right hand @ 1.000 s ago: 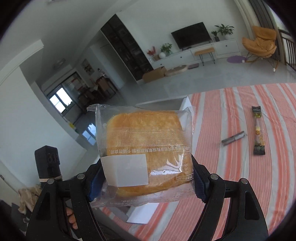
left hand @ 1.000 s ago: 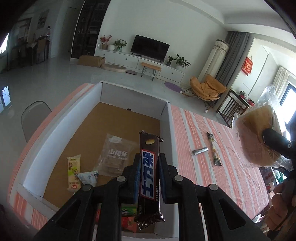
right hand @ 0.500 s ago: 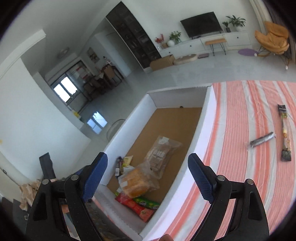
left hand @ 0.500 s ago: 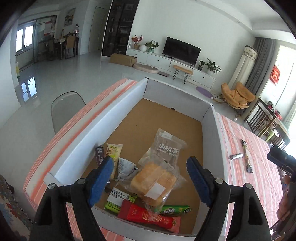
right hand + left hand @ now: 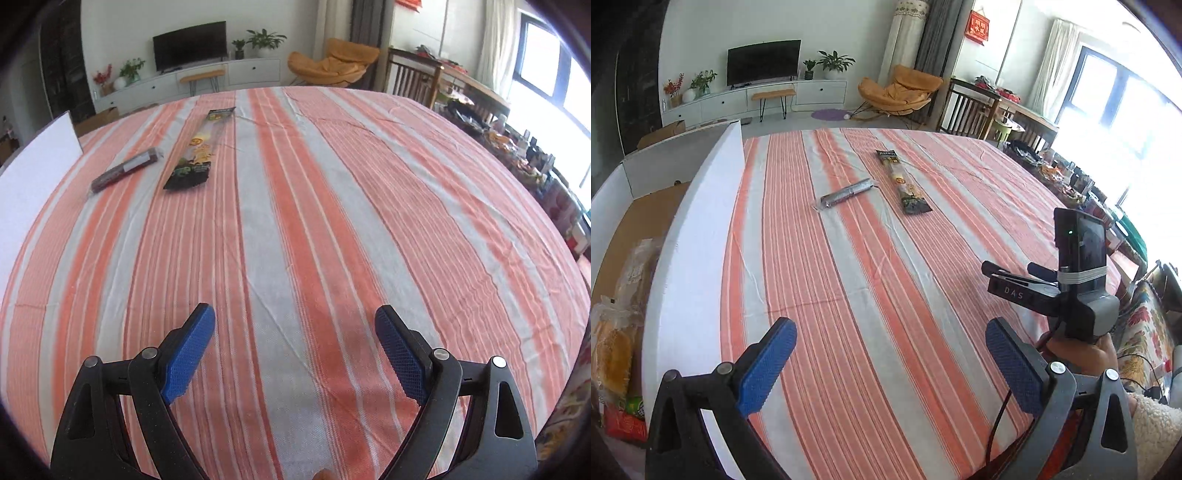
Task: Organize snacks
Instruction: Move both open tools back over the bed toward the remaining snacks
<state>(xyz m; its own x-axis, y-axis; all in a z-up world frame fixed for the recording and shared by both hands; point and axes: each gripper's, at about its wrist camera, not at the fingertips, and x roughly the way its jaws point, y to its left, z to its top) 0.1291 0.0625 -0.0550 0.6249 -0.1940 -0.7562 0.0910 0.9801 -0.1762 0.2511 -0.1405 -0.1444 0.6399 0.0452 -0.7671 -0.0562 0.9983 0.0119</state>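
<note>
On the striped tablecloth point(image 5: 332, 221) two snacks are left to box: a slim dark stick pack point(image 5: 846, 192) and, just beside it, a long black-and-yellow strip pack point(image 5: 905, 181), both lying flat, well apart from either tool. Left gripper point(image 5: 890, 365) has just been opening; jaws now wide apart w/ nothing between them. Right gripper point(image 5: 295, 350) likewise spread and empty, hovering over bare cloth.

Step in hand, as I read it: reach for the next pickup. Next move calls for getting over one of the two packs, lining the jaws across its narrow width, then carrying it to the white cardboard box point(image 5: 701, 229) at the cloth's left edge.

Box contents mostly cut off in left wrist view; only a bread bag point(image 5: 613, 347) plus red and green wrappers show at the frame edge. Print on the packs too small to read. The person's hand point(image 5: 1097, 354) is partly hidden behind the right tool.
</note>
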